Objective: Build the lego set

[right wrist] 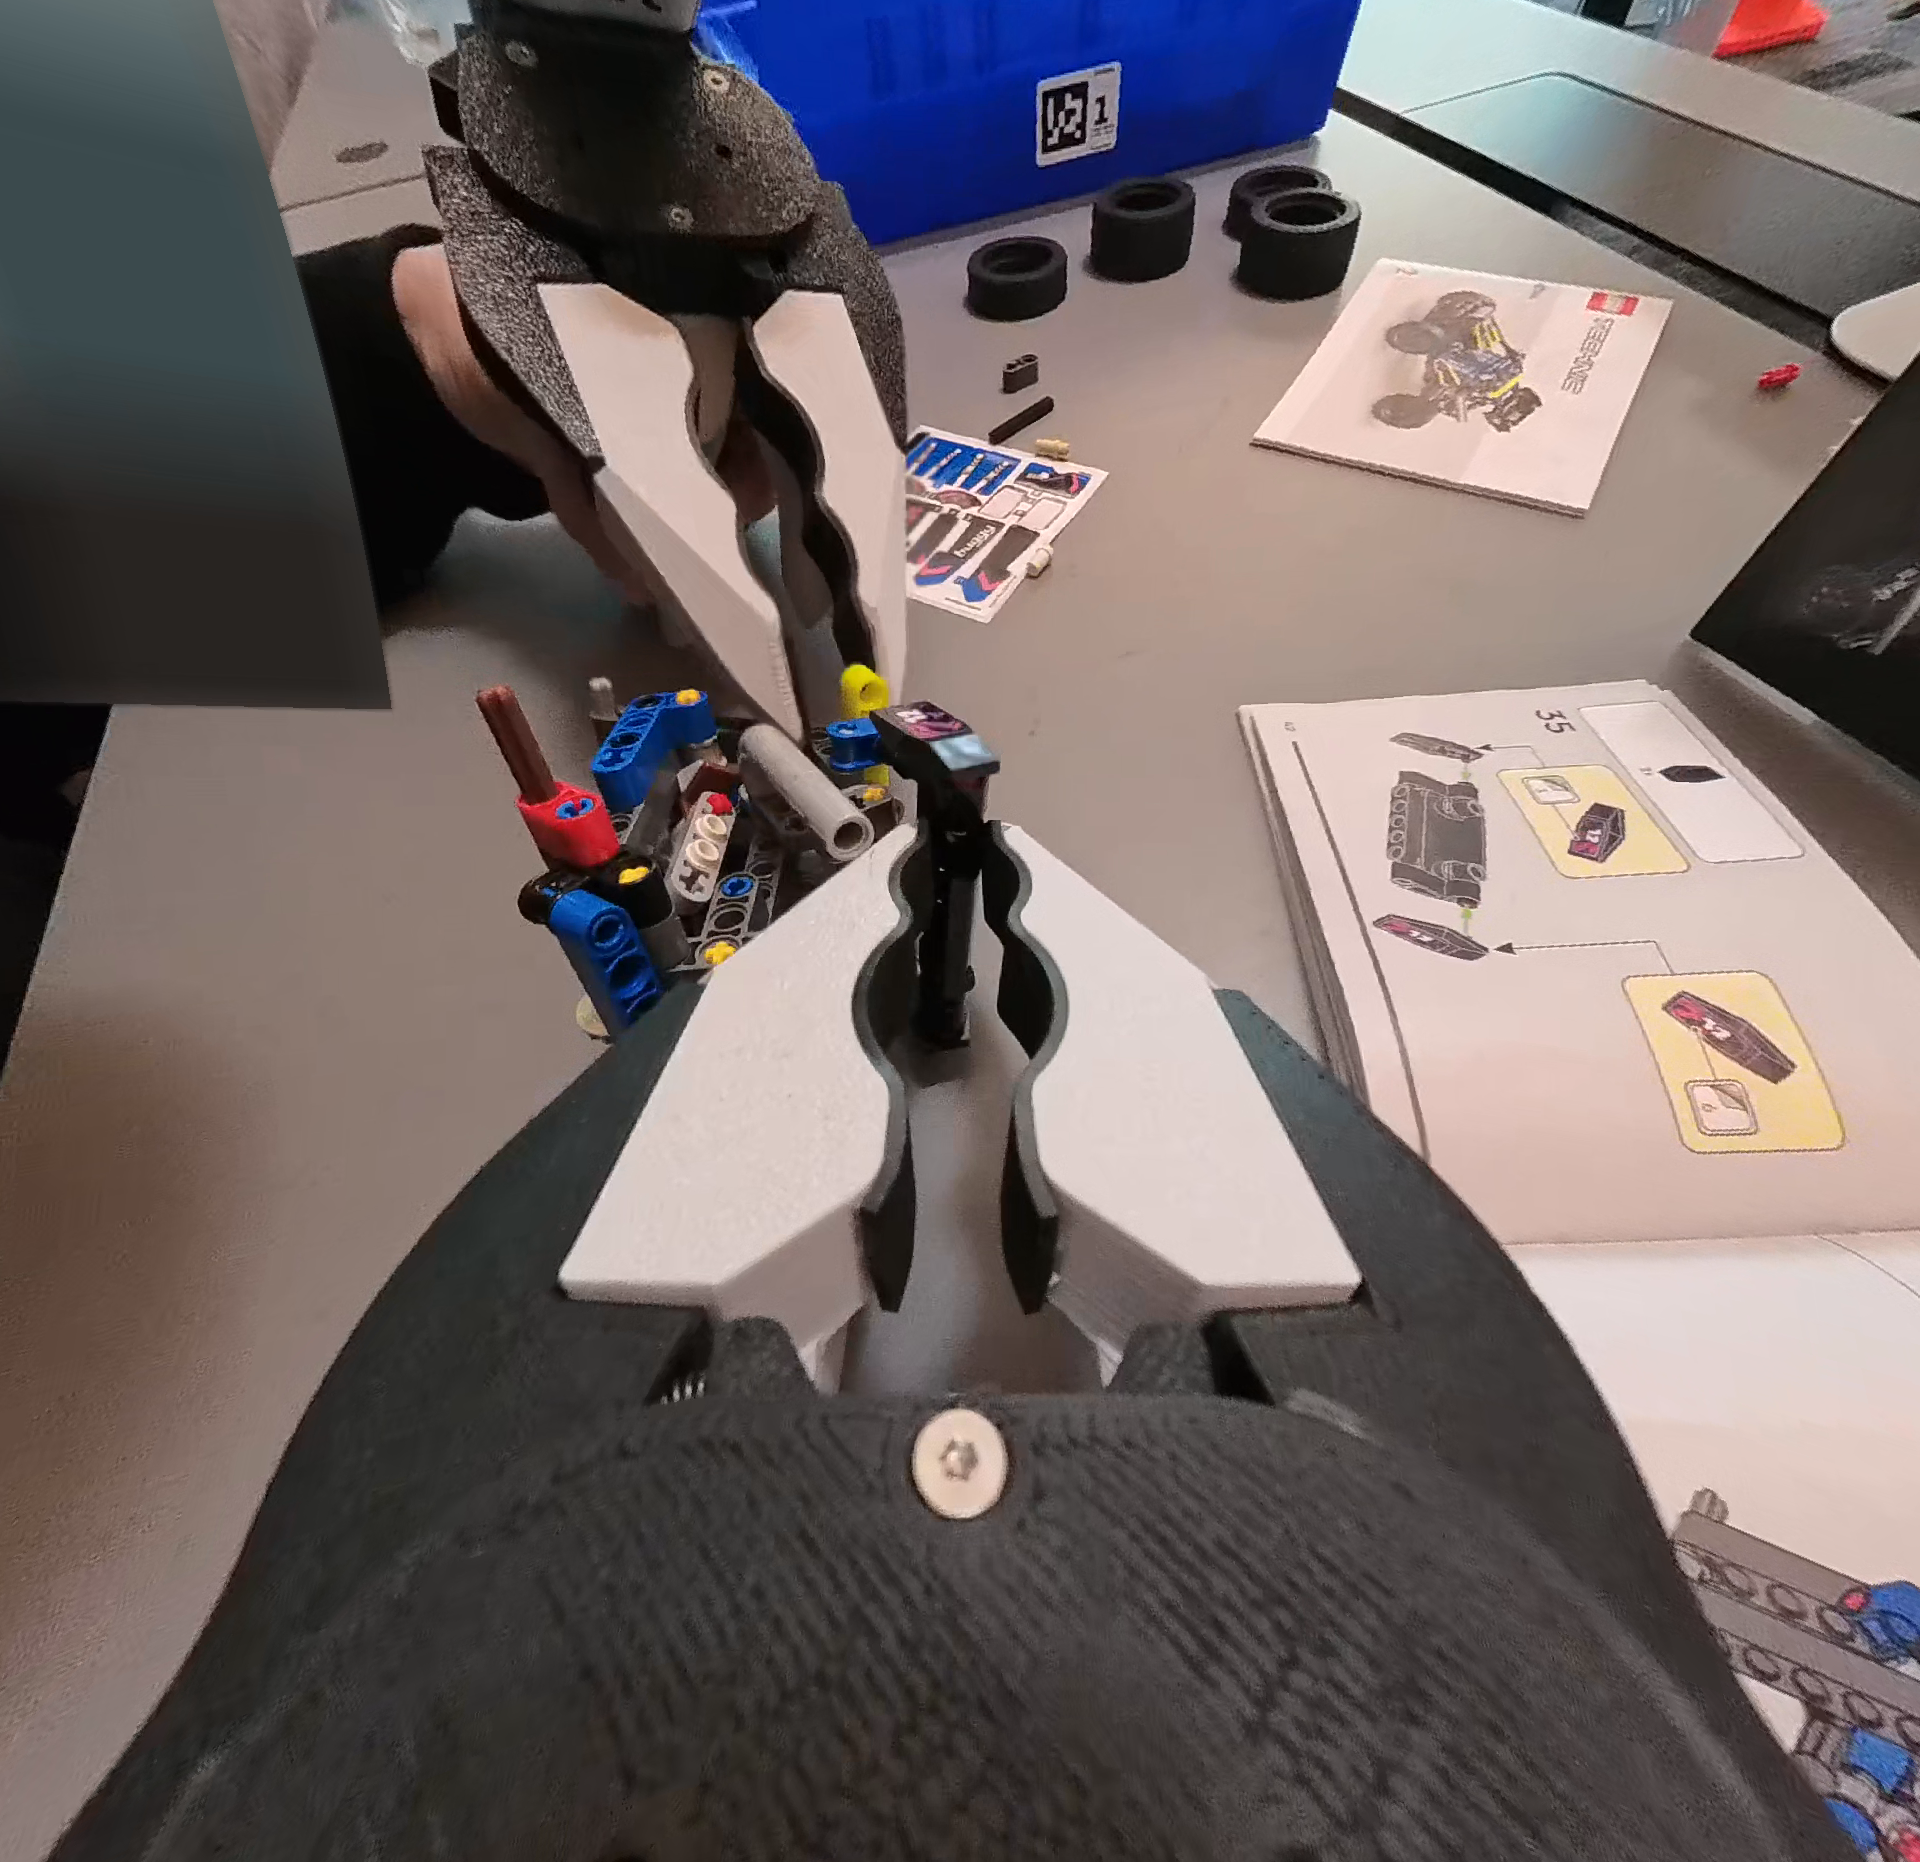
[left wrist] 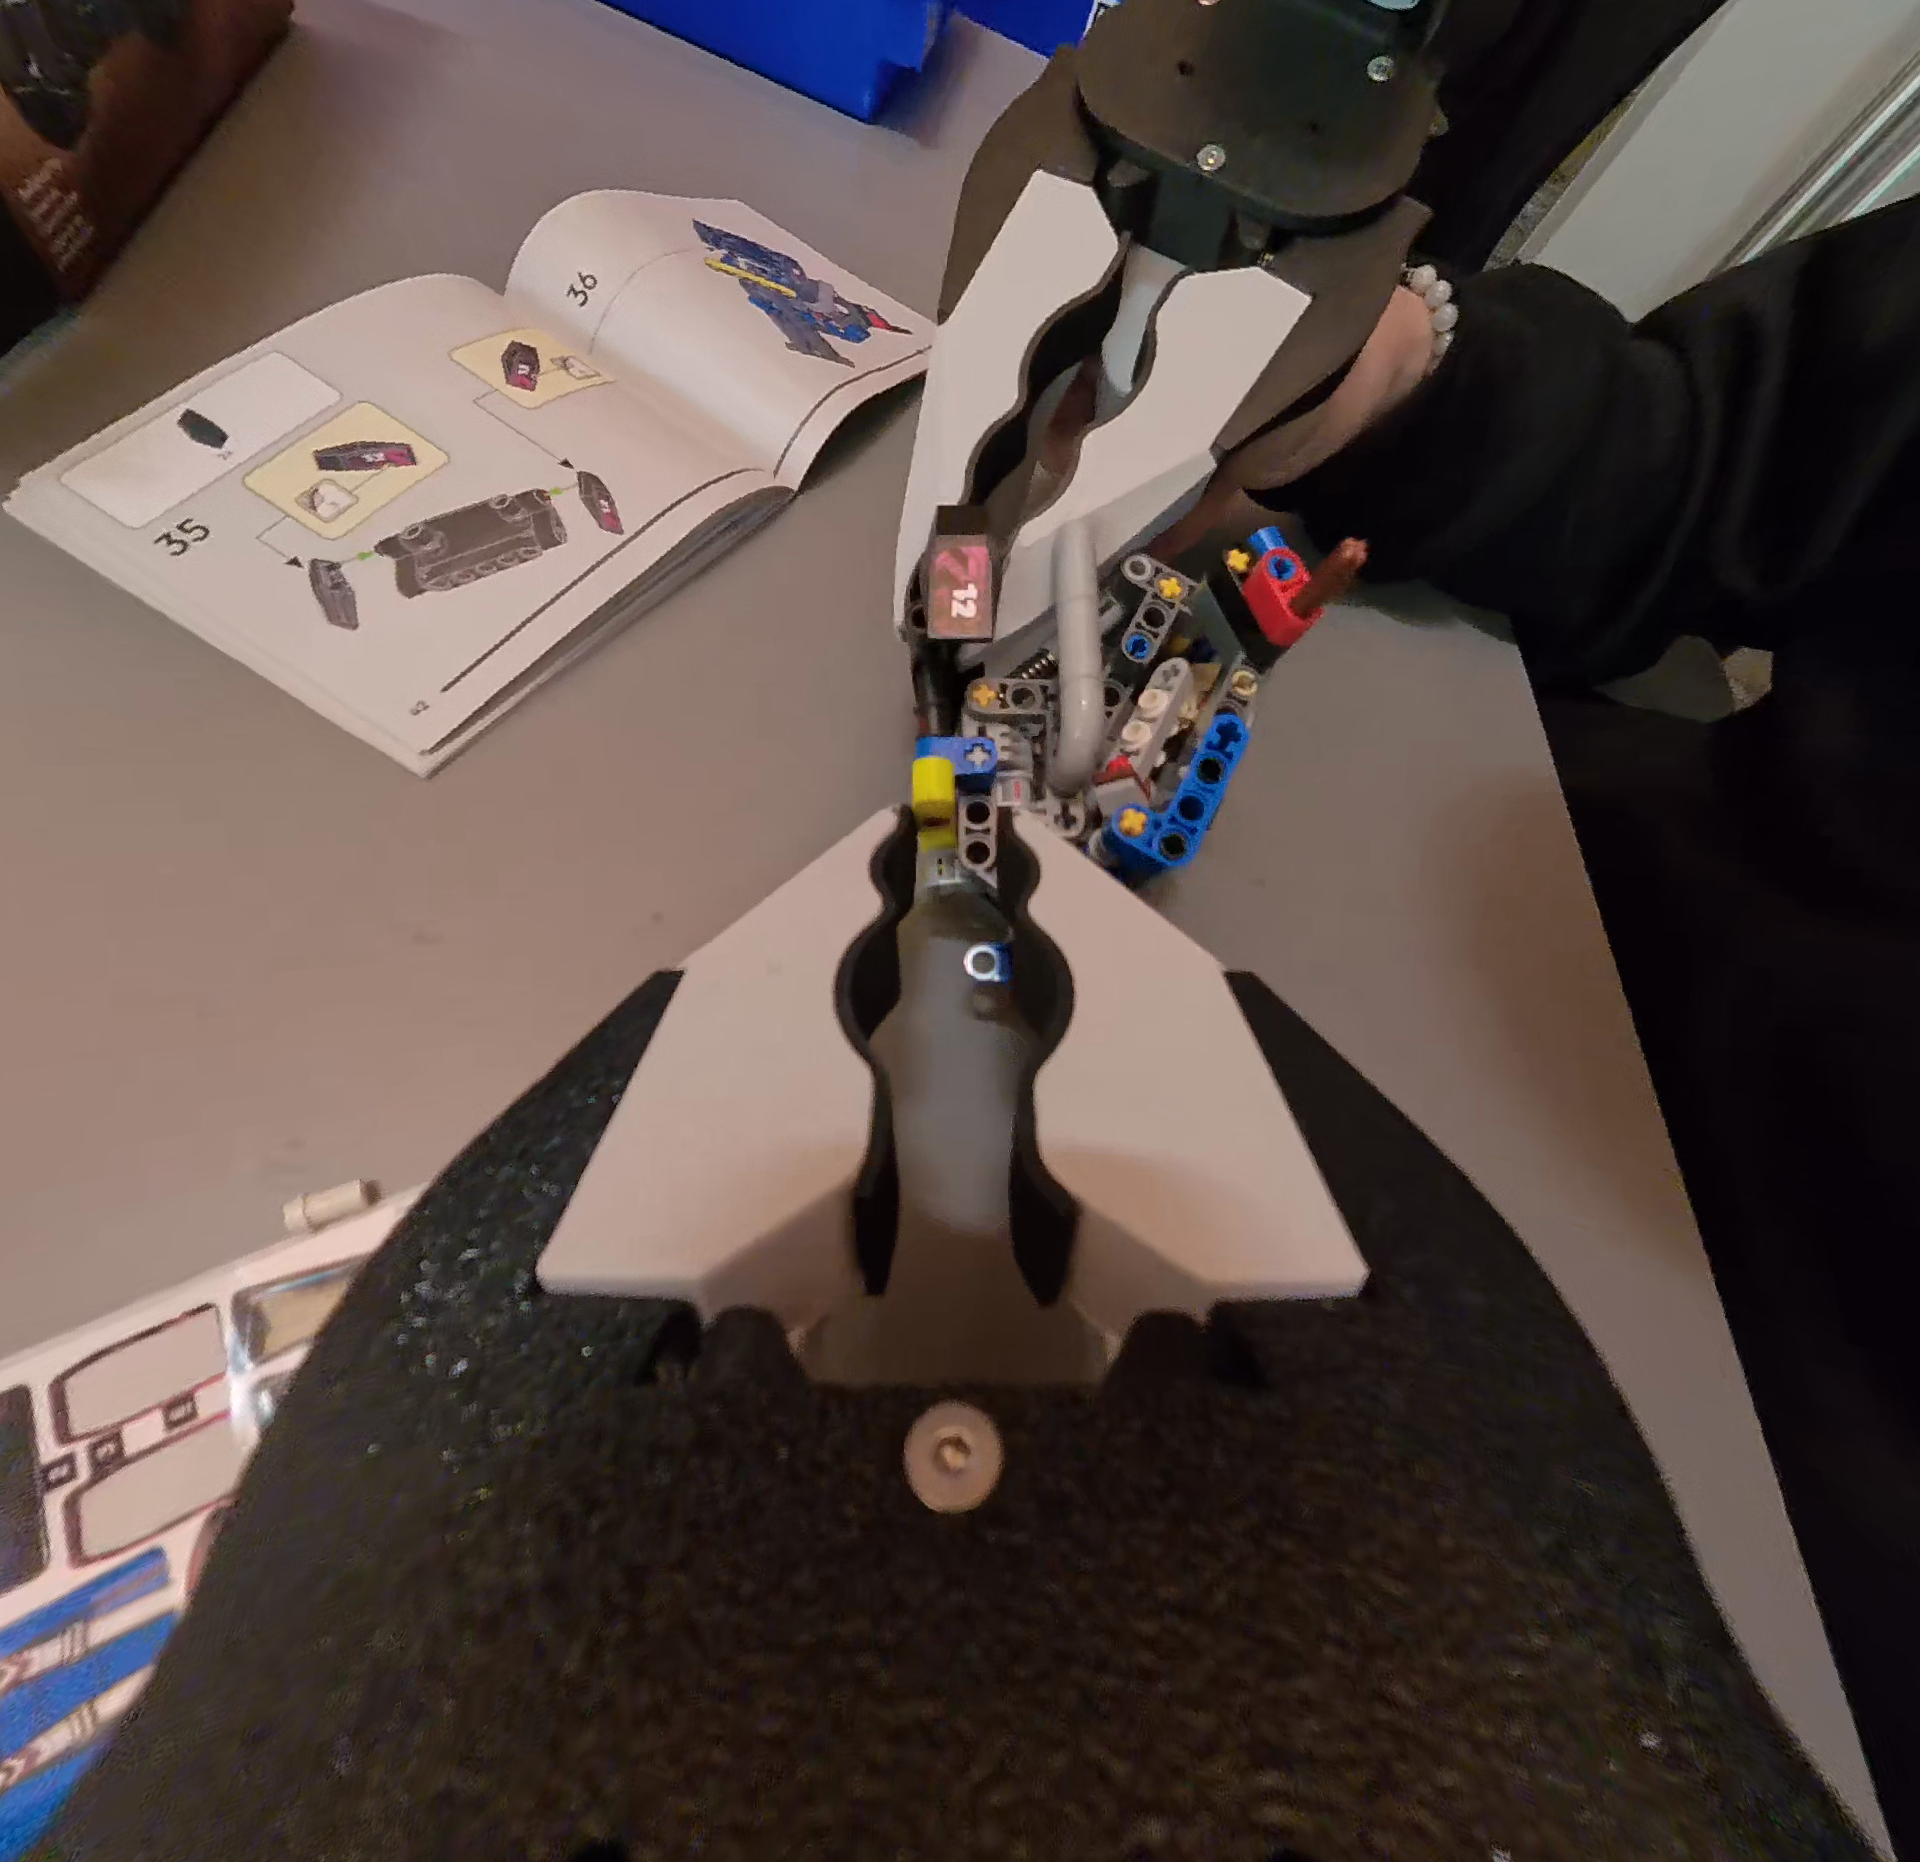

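A small assembly of grey, blue, red and yellow plastic beams and pins (left wrist: 1101, 711) lies on the grey table and also shows in the right wrist view (right wrist: 707, 825). My left gripper (left wrist: 961, 836) is shut on its near end, with a grey beam (left wrist: 982, 830) and a yellow connector (left wrist: 932, 789) between the fingertips. My right gripper (right wrist: 951, 846) is shut on a black piece with a pink sticker on top (right wrist: 935, 742). It holds that piece against the assembly's side by the yellow connector. The left wrist view shows the same black piece (left wrist: 961, 591) at the right gripper's tips.
An open instruction booklet (left wrist: 447, 482) lies to one side and also shows in the right wrist view (right wrist: 1610, 929). A sticker sheet (right wrist: 987, 524), several black tyres (right wrist: 1143, 228), a blue bin (right wrist: 1039, 67), a second booklet (right wrist: 1455, 389) and small loose pieces (right wrist: 1023, 399) lie beyond. The grippers are tip to tip, or close to it.
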Demonstrator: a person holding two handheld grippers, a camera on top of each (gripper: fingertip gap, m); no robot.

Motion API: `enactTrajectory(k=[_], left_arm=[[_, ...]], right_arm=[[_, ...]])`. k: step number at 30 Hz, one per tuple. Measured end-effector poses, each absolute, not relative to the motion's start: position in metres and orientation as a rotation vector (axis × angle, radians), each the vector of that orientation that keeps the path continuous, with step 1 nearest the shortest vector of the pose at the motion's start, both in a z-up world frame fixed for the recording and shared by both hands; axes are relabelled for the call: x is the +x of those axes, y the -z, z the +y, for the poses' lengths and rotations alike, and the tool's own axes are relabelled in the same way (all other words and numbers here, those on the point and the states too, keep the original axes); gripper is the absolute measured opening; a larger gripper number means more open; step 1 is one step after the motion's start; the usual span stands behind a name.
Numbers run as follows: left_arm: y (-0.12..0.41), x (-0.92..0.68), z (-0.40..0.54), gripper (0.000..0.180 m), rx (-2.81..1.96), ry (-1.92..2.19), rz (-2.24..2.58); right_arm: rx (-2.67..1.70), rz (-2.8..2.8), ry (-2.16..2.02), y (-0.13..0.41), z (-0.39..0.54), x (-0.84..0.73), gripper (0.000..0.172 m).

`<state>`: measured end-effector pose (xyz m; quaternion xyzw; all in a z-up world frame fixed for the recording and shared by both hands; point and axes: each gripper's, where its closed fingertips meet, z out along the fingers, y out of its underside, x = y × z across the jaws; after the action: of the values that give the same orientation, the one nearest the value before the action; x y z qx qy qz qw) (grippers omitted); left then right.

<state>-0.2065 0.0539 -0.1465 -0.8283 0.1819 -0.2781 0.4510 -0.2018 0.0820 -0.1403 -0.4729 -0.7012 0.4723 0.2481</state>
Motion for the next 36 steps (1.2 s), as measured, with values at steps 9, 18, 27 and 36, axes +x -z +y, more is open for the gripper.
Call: enactTrajectory(k=[9,18,27,36], left_arm=[[0.137,-0.202,0.057,0.014,-1.990,0.686,0.406],[0.141,-0.200,0.056,0.013,-2.001,0.574,0.473],[0.147,-0.196,0.052,0.013,-2.016,0.549,0.569],[0.147,-0.194,0.057,0.013,-2.000,0.432,0.591]], right_arm=[[-1.255,-1.902,-1.250,0.139,0.078,-0.201,0.006],[-1.224,-1.893,-1.234,0.137,0.076,-0.200,0.006],[-1.200,-1.928,-1.299,0.136,0.070,-0.197,0.007],[-1.208,-1.971,-1.315,0.139,0.073,-0.193,0.008]])
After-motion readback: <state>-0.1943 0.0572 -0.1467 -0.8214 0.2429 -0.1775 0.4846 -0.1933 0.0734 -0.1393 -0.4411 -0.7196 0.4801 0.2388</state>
